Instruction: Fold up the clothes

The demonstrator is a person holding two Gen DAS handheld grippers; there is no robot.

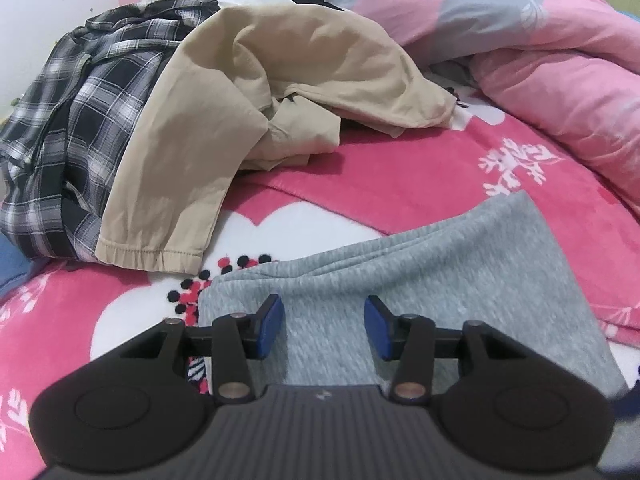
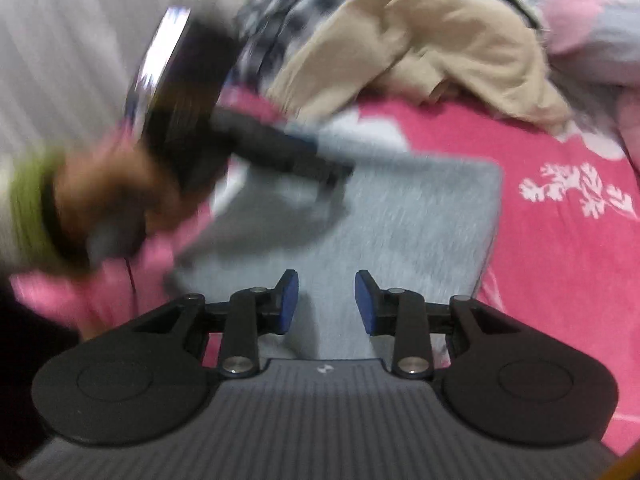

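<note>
From the left wrist, the left gripper (image 1: 324,326) hangs just over a grey garment (image 1: 420,276) lying flat on the pink bedspread (image 1: 400,168), its blue pads spread apart with nothing between them. The grey piece looks like soft, light knit: it should drape and slide easily, so a pinch at an edge or corner, through both layers, seems the best hold. Its long axis runs from the camera away toward the upper right. Behind it lie a beige garment (image 1: 224,112), a plaid shirt (image 1: 80,112) and a pink quilt (image 1: 560,92).

From the right wrist, much blurred, the right gripper (image 2: 327,304) is likewise spread and empty above the same grey garment (image 2: 420,232), which here stretches straight away from the camera. The left gripper (image 2: 280,152) reaches in over its far left part.
</note>
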